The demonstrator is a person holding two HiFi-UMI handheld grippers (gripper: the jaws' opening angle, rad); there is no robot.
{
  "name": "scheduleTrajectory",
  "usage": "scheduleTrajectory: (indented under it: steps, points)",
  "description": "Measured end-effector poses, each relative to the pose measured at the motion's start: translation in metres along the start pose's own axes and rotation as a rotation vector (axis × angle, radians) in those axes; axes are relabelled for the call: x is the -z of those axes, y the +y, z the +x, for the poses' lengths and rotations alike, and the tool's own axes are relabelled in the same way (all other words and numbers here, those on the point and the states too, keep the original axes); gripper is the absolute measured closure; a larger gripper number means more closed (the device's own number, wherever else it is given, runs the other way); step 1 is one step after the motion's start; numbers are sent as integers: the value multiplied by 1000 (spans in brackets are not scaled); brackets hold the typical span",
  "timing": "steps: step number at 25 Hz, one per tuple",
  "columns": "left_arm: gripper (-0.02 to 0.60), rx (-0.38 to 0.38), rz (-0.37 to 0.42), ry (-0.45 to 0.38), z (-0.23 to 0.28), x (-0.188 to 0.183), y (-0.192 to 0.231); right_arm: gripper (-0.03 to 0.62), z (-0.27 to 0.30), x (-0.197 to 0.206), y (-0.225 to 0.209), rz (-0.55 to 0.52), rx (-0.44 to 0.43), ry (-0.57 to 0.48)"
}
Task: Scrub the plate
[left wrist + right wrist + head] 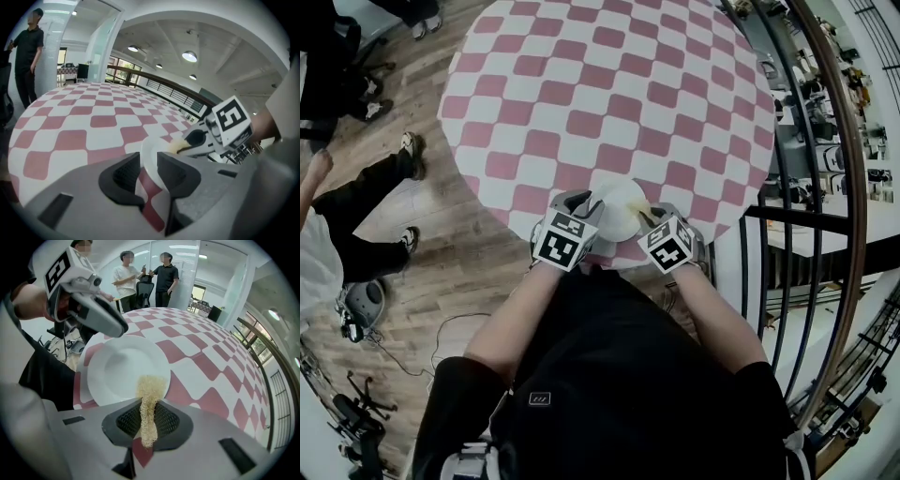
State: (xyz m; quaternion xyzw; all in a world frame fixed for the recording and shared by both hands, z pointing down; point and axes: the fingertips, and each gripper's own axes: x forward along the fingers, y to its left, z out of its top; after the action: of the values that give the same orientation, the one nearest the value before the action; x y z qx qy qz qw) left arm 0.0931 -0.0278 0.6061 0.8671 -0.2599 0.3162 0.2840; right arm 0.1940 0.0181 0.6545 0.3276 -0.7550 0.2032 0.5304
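Note:
A white plate [619, 208] sits at the near edge of the round checked table [609, 103]. My left gripper [584, 212] is shut on the plate's rim [149, 161], which stands pinched between its dark pads. My right gripper [649, 218] is shut on a pale yellow loofah scrubber [149, 401]. The scrubber's upper end rests on the near rim of the plate [122, 369] in the right gripper view. From the left gripper view, the right gripper [212, 133] and the scrubber [176, 147] show just beyond the plate.
The table carries a red and white checked cloth [206, 366]. A curved railing [825, 187] runs along the right. Three people stand beyond the table [145, 277], and another person's legs [366, 216] are on the wooden floor at left.

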Motion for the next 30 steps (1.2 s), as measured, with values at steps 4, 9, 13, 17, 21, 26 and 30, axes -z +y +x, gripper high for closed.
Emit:
scheduleTrajectory:
  steps: [4,9,13,17,21,26,30]
  points:
    - [474,-7,-13,68,9,29,3,546,0,-1,-3,13,3,-12]
    - [474,-14,-25,87,15,35,6,546,-3,1,-16,63,24,-16]
    - [485,1,-33,97,23,29,12,546,-7,4,-35,120,80,-31]
    - [509,19,-45,78,29,18,13,546,-26,-21,-46,169,115,-147]
    - [509,32,-61,74,36,16,16,546,-16,-55,-3,92,-35,-159]
    - [508,50,-123,92,31,25,24,546,14,-65,46,-31,-137,-55]
    - [508,25,-89,117,15,41,30,546,21,-73,49,-96,-145,-23]
